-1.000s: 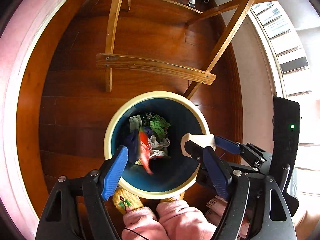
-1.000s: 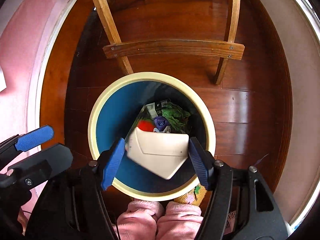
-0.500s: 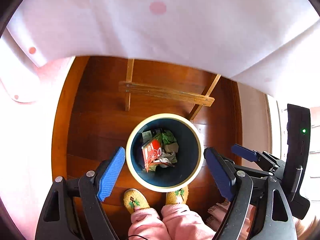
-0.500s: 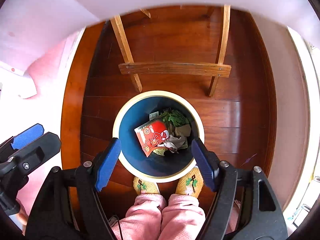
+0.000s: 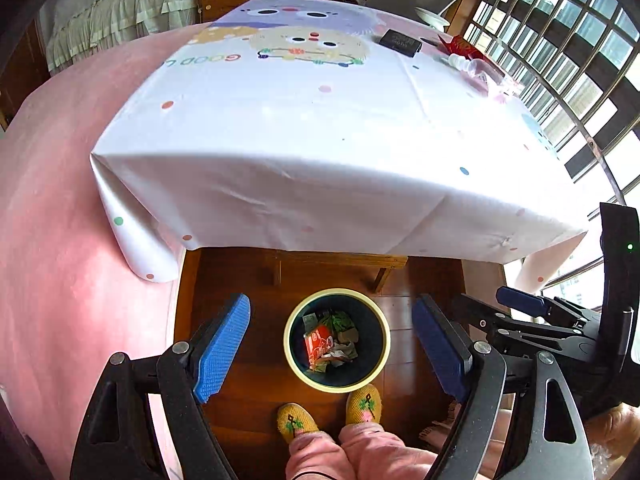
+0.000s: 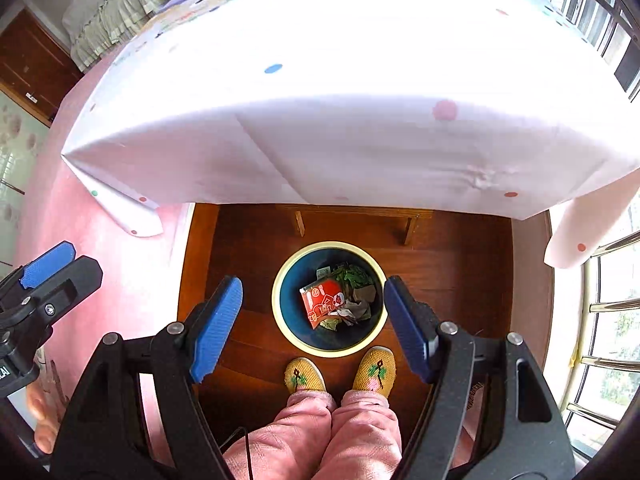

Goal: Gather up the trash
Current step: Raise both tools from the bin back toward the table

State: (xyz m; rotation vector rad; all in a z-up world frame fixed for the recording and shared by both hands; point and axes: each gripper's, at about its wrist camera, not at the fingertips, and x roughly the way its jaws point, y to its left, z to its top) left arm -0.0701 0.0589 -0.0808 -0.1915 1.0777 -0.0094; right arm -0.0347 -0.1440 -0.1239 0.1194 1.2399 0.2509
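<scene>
Now, through the left wrist view, we hold the left gripper [image 5: 332,348] with its blue pads spread wide and nothing between them, looking almost straight down on the bin [image 5: 337,339] on the wood floor, just ahead of our slippers [image 5: 330,412]. Inside it lie a red packet [image 5: 318,343], green scraps and crumpled paper. The trash we judge still to collect sits up and ahead on the table [image 5: 320,120], at its far right corner by the window: a black box [image 5: 401,42], a red wrapper [image 5: 460,46] and a clear bottle [image 5: 476,67] whose long axis runs diagonally toward the window. That cluster lies forward and to the right, so we reckon the right gripper [image 5: 516,308], visible at the right edge of this view, has the shorter reach. On the tablecloth we can read "GOOD", printed upside down from here; nothing on the box or bottle is legible. Through the right wrist view, the right gripper [image 6: 314,320] is likewise spread and empty above the bin [image 6: 329,299], and the red packet [image 6: 322,299] shows white figures we cannot read. From here the table [image 6: 340,80] fills the top, and its far corner is cut off, so the remaining items are out of sight. The left gripper [image 6: 48,264] shows at the left edge.
</scene>
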